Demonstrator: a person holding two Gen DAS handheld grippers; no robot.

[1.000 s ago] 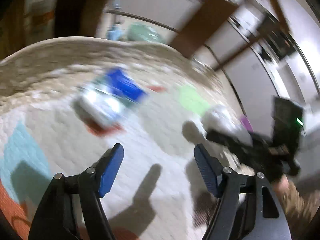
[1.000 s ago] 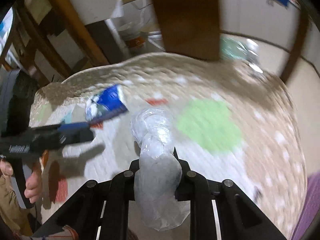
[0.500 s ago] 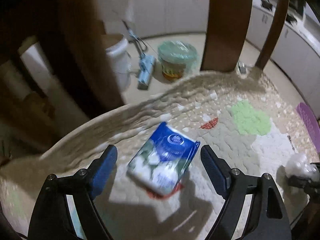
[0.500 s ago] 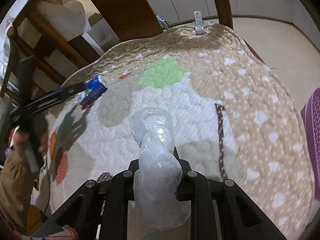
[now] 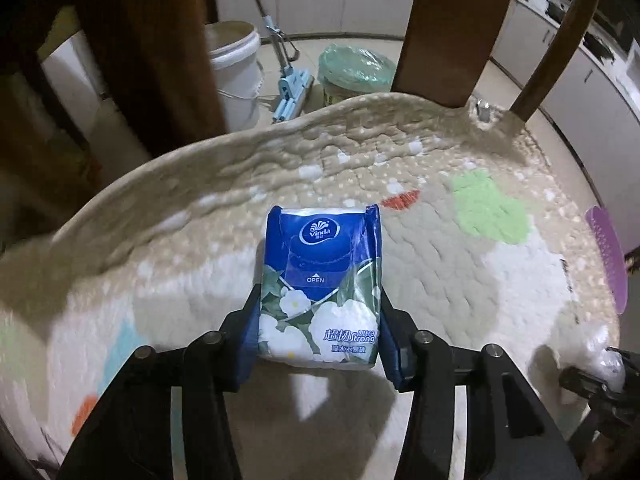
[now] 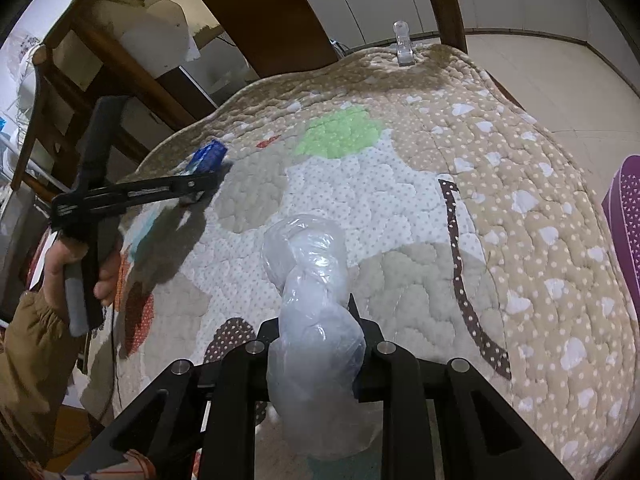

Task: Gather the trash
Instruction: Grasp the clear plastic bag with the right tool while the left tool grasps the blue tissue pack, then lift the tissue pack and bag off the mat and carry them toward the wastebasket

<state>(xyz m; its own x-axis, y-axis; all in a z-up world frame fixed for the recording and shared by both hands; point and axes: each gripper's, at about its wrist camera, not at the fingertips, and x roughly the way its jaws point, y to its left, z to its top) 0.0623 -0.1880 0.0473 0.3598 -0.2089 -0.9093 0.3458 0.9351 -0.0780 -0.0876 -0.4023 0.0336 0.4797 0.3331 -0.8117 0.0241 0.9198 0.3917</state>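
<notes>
The desk fills both views: a rounded top under a quilted, padded cloth in beige, white and grey with green, orange and brown patches. The padding looks soft and springy, so anything pressed into it will probably sink a little, and a clear clip pins the cloth at the far edge. Beyond that far edge stand dark wooden chair backs, and on the pale floor behind them a white bucket, a mop head and a bin lined with a green bag. A purple item lies at the desk's right edge.

The tissue pack, blue with white flowers, sits toward the far left part of the desk, its near end between the blue pads of the left claw, which is closed against its long sides. It is likely light, soft and squashy, with a slick film wrapper that could slide; holding it across the middle of the long sides, as here, seems soundest.

The right claw is clamped on a crumpled clear plastic bag, held over the near middle of the desk. The bag is surely near weightless, limp and slippery, best pinched at its bunched neck.
</notes>
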